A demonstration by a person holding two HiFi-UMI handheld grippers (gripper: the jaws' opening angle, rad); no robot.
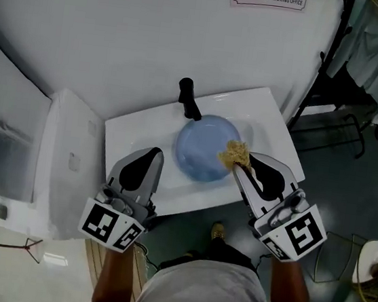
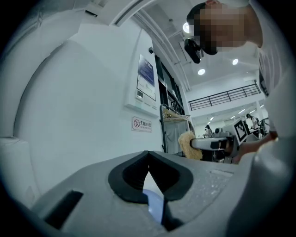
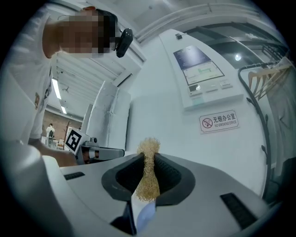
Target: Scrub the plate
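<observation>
The blue plate (image 1: 199, 151) lies in the white sink (image 1: 130, 129), with the black tap (image 1: 189, 99) at its eleven o'clock. The right gripper (image 1: 240, 164) pinches a tan scrubber (image 1: 234, 152) at the plate's three o'clock rim. The left gripper (image 1: 155, 155), jaws pressed together on nothing, hovers at eight o'clock. I'd brace the plate with it, then scrub in firm circles inward.

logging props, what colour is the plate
The plate is pale blue; the head view shows it best.
</observation>
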